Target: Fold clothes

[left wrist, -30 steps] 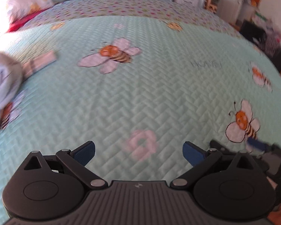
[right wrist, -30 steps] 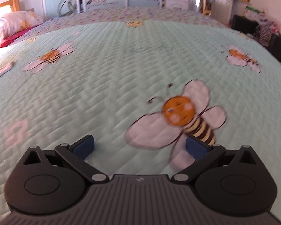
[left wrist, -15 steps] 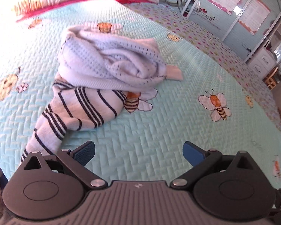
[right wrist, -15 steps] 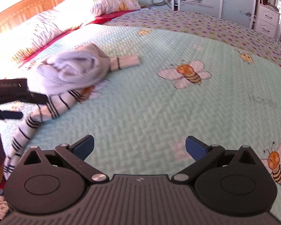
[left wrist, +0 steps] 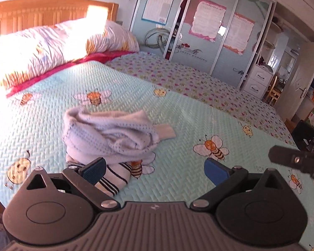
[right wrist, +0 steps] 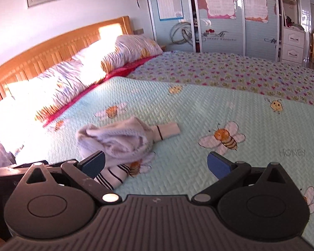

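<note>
A crumpled pale lilac knit garment (left wrist: 108, 138) with white, dark-striped parts lies bunched on the mint bee-print bedspread (left wrist: 188, 125). One beige cuff (left wrist: 165, 132) sticks out to its right. In the right wrist view the same garment (right wrist: 115, 140) lies left of centre. My left gripper (left wrist: 155, 169) is open and hovers just short of the pile, its left fingertip over the striped part. My right gripper (right wrist: 156, 165) is also open, empty, and close to the pile's near edge. Part of the right gripper's body (left wrist: 297, 163) shows at the right of the left wrist view.
Patterned pillows (left wrist: 58, 44) and a wooden headboard (right wrist: 58, 48) line the far left of the bed. A floral sheet (right wrist: 230, 71) covers the far half. Sliding wardrobe doors (left wrist: 209, 31) and white drawers (right wrist: 293, 44) stand beyond the bed.
Both grippers have swung left from bare bedspread toward the headboard end, so the crumpled garment now lies just in front of both. Both stay open.
</note>
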### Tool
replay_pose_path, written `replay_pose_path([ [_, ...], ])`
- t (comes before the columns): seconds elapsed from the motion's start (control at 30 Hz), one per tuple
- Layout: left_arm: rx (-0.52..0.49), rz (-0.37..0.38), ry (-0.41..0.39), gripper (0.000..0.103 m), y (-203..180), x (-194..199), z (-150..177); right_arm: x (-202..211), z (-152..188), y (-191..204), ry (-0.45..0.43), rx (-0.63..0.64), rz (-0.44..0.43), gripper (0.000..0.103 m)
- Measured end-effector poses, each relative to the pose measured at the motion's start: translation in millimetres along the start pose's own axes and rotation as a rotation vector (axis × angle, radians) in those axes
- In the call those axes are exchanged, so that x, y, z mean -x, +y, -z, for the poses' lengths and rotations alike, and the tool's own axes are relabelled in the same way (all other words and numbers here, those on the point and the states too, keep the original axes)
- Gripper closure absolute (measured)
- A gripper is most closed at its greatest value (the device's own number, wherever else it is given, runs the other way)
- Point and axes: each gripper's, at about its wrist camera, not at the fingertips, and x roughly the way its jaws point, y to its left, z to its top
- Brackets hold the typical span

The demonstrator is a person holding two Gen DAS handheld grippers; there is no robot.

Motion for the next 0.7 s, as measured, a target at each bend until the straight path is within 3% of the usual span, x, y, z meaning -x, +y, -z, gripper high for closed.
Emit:
replay_pose_path([
  [0.37, -0.149, -0.155, -0.334, 0.0, 42, 129, -92, 77, -99, 66, -0.244, -0.164, -0.297, 0.0],
  [0.47, -0.183, -0.186, -0.403, 0.0, 39, 154, -105, 86, -110, 71, -0.249, -0.182, -0.308, 0.0],
  [0.57, -0.221, -0.126, -0.4, 0.0, 30, 162, -108, 88, -113, 71, -0.269, -0.168, -0.3, 0.0],
  [0.7, -0.283, -0.122, -0.394, 0.0, 18, 150, -101, 70, -101, 65, -0.262, -0.119, -0.254, 0.0],
])
